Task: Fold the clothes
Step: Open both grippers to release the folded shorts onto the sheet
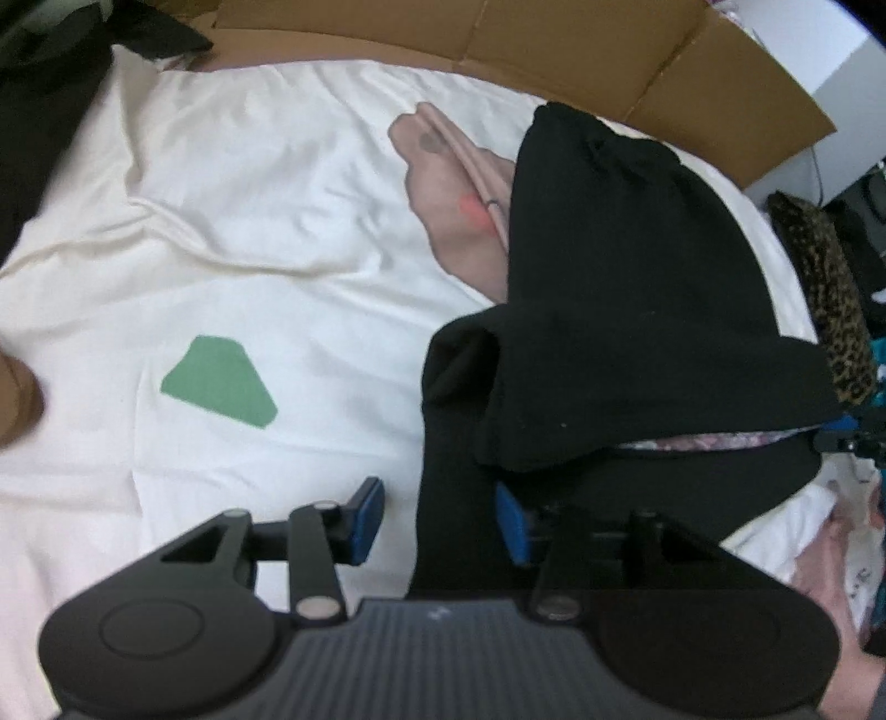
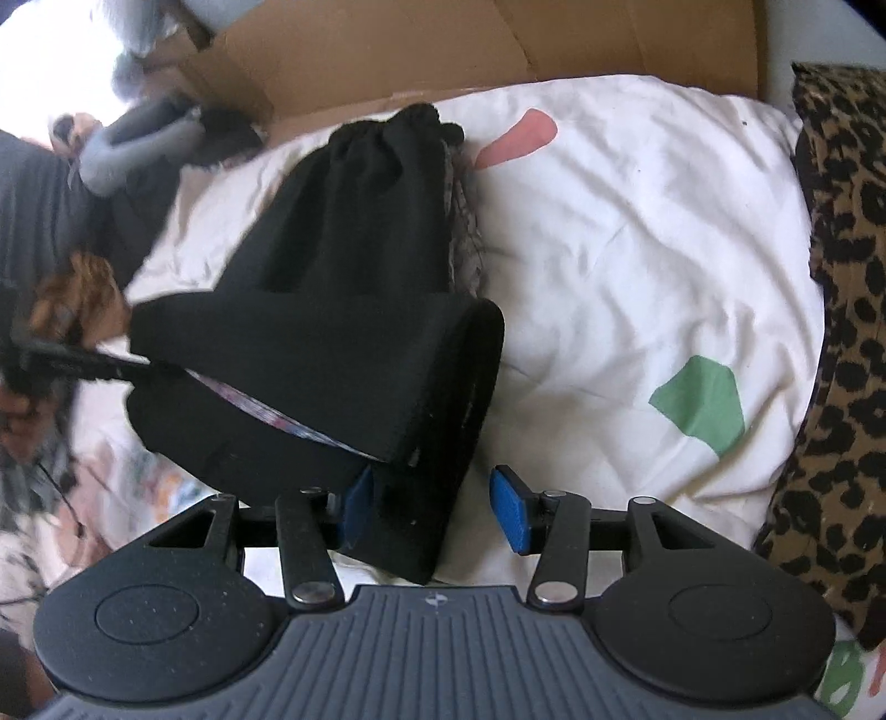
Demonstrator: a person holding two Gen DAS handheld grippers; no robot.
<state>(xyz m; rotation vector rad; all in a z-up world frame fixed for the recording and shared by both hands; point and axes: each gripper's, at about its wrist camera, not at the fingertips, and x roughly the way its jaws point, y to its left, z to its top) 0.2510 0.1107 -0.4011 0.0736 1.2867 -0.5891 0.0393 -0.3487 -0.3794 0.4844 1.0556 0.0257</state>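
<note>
A black garment (image 1: 626,310) lies folded on the white bedsheet (image 1: 232,210), a strip of flowered cloth (image 1: 709,440) showing between its layers. My left gripper (image 1: 440,520) is open and straddles the garment's near end; its left blue pad stands clear of the cloth, and the right pad is partly covered by it. In the right wrist view the same black garment (image 2: 332,310) reaches down between the blue pads of my right gripper (image 2: 434,509). This gripper is open too, its right pad apart from the cloth and its left pad against the fabric's side.
A pink garment (image 1: 454,183) lies beyond the black one. Flattened cardboard (image 1: 609,50) lines the far edge of the bed. A leopard-print cloth (image 2: 847,332) runs along the right side. Green patch (image 2: 700,404) and pink patch (image 2: 520,135) are printed on the sheet. Mixed clothes (image 2: 111,487) lie left.
</note>
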